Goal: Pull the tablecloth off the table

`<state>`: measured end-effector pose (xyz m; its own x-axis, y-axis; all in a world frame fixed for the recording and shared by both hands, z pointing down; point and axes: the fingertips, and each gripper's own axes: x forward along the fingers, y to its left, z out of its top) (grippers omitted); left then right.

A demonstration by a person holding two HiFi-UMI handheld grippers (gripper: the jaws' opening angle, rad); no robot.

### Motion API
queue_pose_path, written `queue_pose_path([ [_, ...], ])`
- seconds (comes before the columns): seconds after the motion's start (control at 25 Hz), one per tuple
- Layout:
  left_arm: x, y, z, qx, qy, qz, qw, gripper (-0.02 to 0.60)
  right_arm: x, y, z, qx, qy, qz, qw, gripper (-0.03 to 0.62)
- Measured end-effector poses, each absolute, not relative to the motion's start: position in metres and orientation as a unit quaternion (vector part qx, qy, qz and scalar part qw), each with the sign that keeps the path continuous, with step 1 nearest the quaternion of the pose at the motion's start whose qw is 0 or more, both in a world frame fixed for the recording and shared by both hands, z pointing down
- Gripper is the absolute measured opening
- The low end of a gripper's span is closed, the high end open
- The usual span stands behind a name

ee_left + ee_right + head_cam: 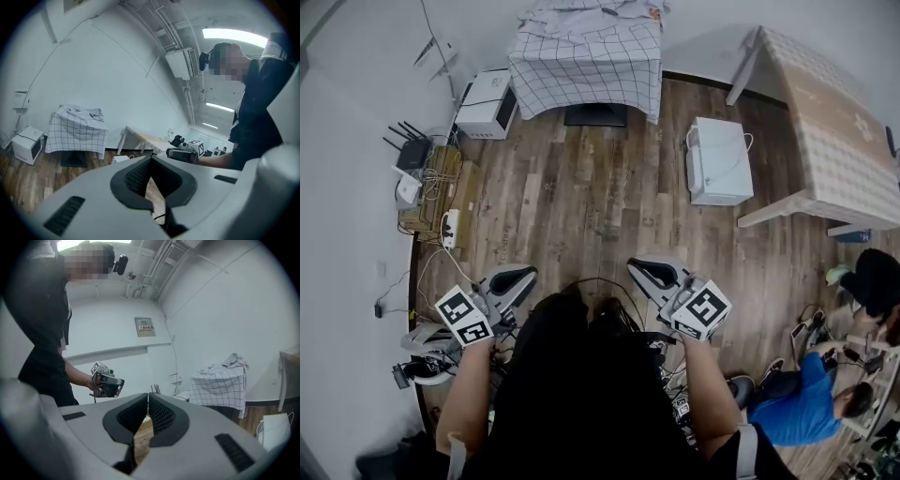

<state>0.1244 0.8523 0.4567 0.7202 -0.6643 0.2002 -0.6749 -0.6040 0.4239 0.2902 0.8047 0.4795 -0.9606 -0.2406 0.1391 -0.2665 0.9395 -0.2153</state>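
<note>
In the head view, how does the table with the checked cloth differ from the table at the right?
The checked cloth is white with dark grid lines; the right table has a beige, finely patterned top. The checked cloth hangs low and hides its table's legs; the right table shows white legs. Both stand on the wooden floor.

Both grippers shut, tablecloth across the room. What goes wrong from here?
1. Left gripper and right gripper are shut and empty; unopened, they would only push the checked tablecloth.
2. Crumpled fabric lies on it; a pull likely drags that off.
3. A black cable loops on the floor ahead: trip risk.
</note>
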Motion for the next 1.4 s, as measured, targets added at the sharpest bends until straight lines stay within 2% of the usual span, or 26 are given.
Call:
queue_pose_path([
  [0.4,0.109,0.814,0.456,0.897,-0.371,0.008,0.239,0.012,0.266,0.761,0.493,0.124,-0.982,0.129,0.067,0.02],
  [0.68,0.062,0.743,0.452,0.901,-0.369,-0.019,0.228,0.012,0.219,0.7,0.487,0.12,-0.982,0.115,0.092,0.02],
  [1.08,-0.051,0.646,0.446,0.906,-0.353,-0.065,0.224,0.012,0.118,0.598,0.465,0.138,-0.978,0.1,0.12,0.02],
  [1.4,-0.06,0.592,0.462,0.915,-0.315,-0.075,0.241,0.012,0.11,0.557,0.461,0.17,-0.969,0.108,0.146,0.02],
])
